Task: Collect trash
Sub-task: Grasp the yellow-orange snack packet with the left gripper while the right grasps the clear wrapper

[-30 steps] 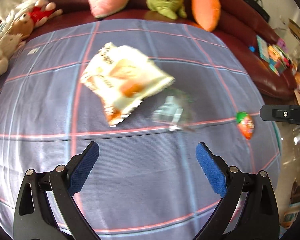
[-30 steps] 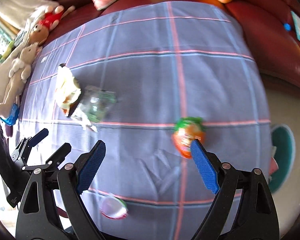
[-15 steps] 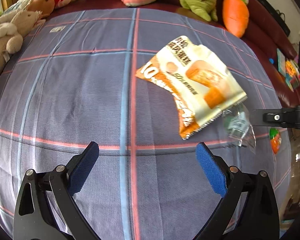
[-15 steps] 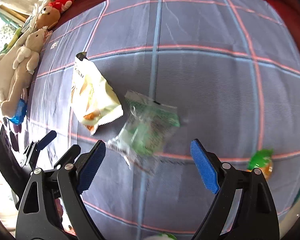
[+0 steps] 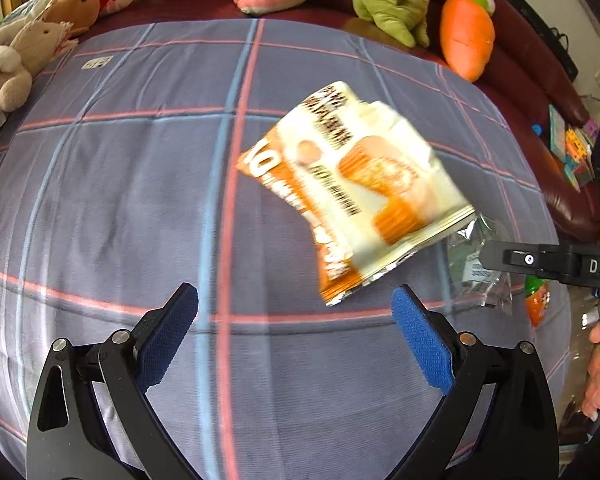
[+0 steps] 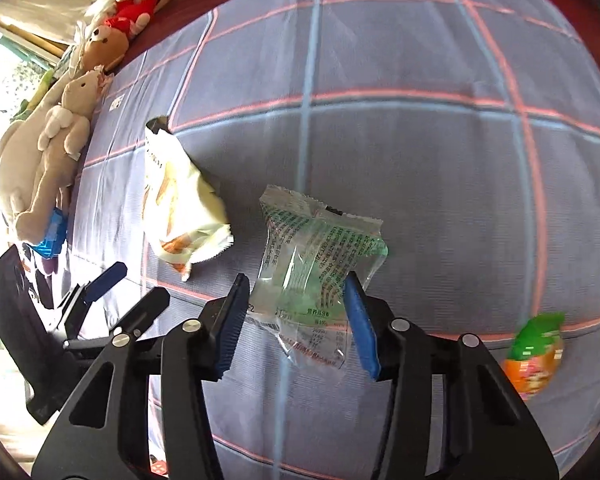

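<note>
Right hand-held gripper [image 6: 300, 316] has just been closing its jaws, and the clear green-printed wrapper [image 6: 320, 264] sits between the pads. The right pad looks to touch the wrapper's edge; the left pad sits at its side, and I can't tell whether it's pressing yet. I'd call it not yet clamped.

The wrapper lies flat on the plaid cloth [image 6: 420, 160], directly ahead of the right jaws. Its long axis runs roughly away from the gripper, so the pads close across its short width. That's the right orientation for a pinch on thin film.

Left hand-held gripper [image 5: 296, 332] has its jaws wide apart with nothing between them. The white-and-orange snack bag [image 5: 364, 188] lies ahead and to the right of it, long axis diagonal to the jaws, and its near corner stops short of the right pad. The left hand is nearer to that bag.

The small orange packet [image 6: 534, 356] lies off to the right, closer to the right hand.
</note>
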